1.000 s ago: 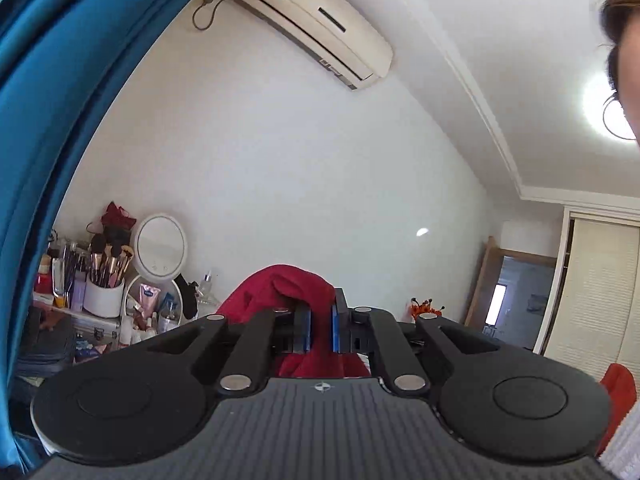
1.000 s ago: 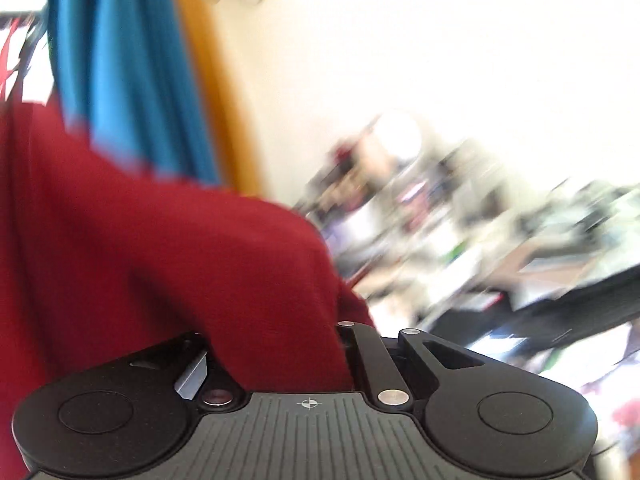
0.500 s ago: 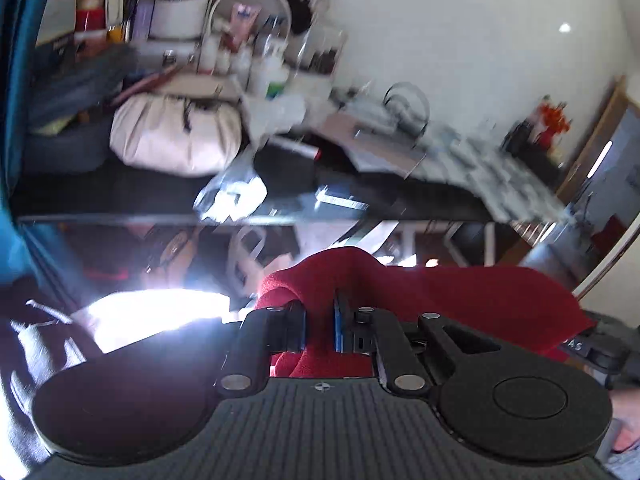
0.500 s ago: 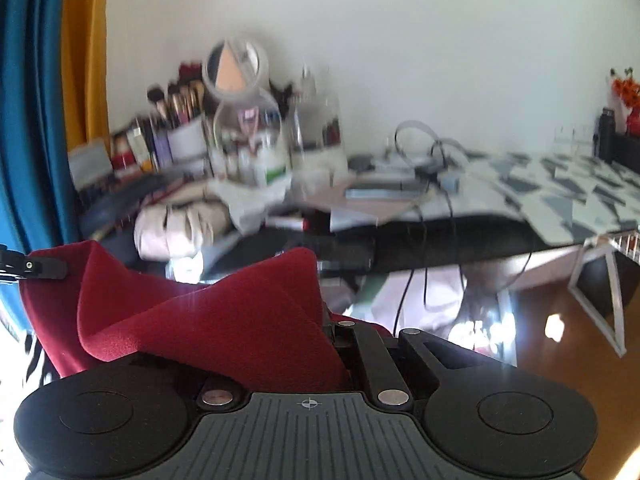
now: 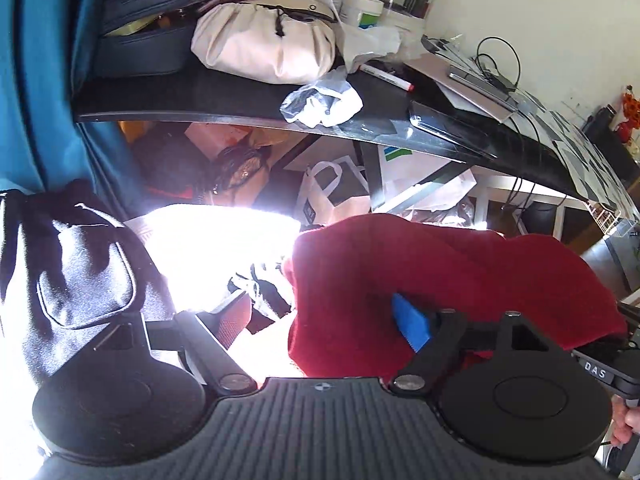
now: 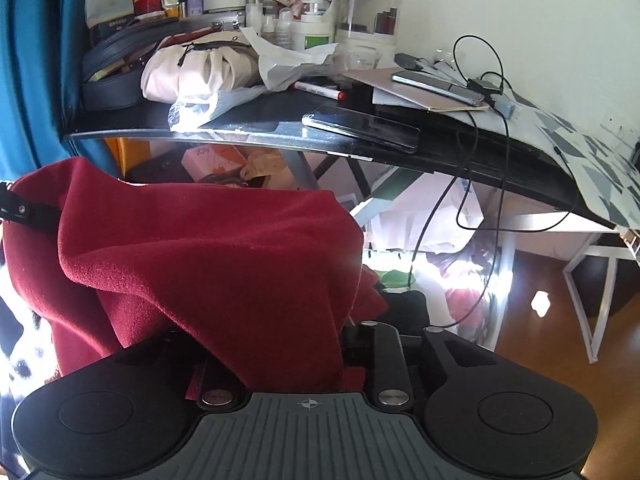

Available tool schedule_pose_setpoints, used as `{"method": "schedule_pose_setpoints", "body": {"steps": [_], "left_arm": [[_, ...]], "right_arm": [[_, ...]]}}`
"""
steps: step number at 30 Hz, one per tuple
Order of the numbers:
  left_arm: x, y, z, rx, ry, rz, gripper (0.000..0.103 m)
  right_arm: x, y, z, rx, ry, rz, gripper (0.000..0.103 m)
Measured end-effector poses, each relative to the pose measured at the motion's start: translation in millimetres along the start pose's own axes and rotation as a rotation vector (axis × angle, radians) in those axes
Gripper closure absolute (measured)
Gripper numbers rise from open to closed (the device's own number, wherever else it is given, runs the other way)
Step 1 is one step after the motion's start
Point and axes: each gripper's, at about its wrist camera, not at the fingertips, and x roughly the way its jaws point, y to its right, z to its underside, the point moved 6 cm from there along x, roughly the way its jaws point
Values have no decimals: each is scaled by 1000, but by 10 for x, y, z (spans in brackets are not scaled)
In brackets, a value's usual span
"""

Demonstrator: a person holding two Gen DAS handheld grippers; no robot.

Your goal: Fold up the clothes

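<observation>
Cluttered black desk (image 6: 256, 120) across the upper part of both views, loaded with a cream pouch (image 5: 264, 40), a crumpled plastic bag (image 5: 320, 100), a red-capped marker (image 6: 320, 89), a dark phone (image 6: 360, 126) near the front edge, and a notebook (image 6: 416, 92) with a second phone on top. Cosmetics jars and brushes packed at the back against a white wall. Blue curtain (image 5: 36, 80) down the left side; wooden floor (image 6: 540, 340) and white table legs low on the right. Under the desk, paper bags and boxes, partly washed out by glare. Dark drawstring bag (image 5: 68, 276) just beside the left edge of the left gripper (image 5: 272, 316). Jaws of that gripper spread wide, released, with the blue pad (image 5: 412, 322) of one finger bare and facing inward. Red garment (image 5: 440, 280) bunched to the right of the gap, draped over and touching that finger, nothing clamped between the two. At the far right of the same view, a black part of the other tool and a bit of a hand (image 5: 624, 428). Seen from the right wrist, red garment (image 6: 208, 264) heaped over the front of the right gripper (image 6: 276, 360), fingertips hidden under the folds, linkage arms drawn close together with cloth coming out from between them: clenched on the fabric. Garment held in the air in front of the desk, sagging toward the left, its far corner near a black bar at the left edge.
</observation>
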Motion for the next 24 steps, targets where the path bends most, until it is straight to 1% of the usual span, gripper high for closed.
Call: {"method": "schedule_pose_setpoints", "body": {"steps": [1, 2, 4, 7, 8, 9, 11, 13, 15, 18, 22, 24], "left_arm": [[-21, -20, -16, -2, 3, -14, 14], [-35, -36, -34, -2, 4, -26, 14], [-49, -69, -44, -3, -3, -47, 12], [-54, -126, -19, -12, -19, -70, 11], [-56, -145, -11, -16, -24, -77, 11], [-61, -163, 0, -21, -27, -82, 11], [-80, -208, 38, -37, -28, -81, 10], [-105, -266, 84, -52, -30, -79, 10], [-141, -349, 140, -66, -30, -84, 9], [-230, -514, 234, -80, -23, -108, 8], [-359, -875, 388, -80, -16, -197, 7], [-418, -1087, 505, -101, -15, -240, 7]], "right_arm": [[-33, 8, -18, -15, -10, 15, 50], [-78, 2, -31, -35, -23, 24, 37], [-176, -19, -52, -77, -51, 37, 36], [-384, -120, -153, -101, -24, 4, 29], [-456, -156, -188, -108, -13, -9, 20], [-528, -192, -224, -115, -1, -22, 8], [-672, -264, -294, -129, 21, -47, 1], [-754, -351, -359, -137, 29, -71, 1], [-668, -462, -417, -122, -2, -48, 1], [-519, -604, -381, -144, -50, -12, 1], [-323, -788, -319, -180, -114, 35, 1], [-226, -880, -289, -197, -146, 59, 1]]}}
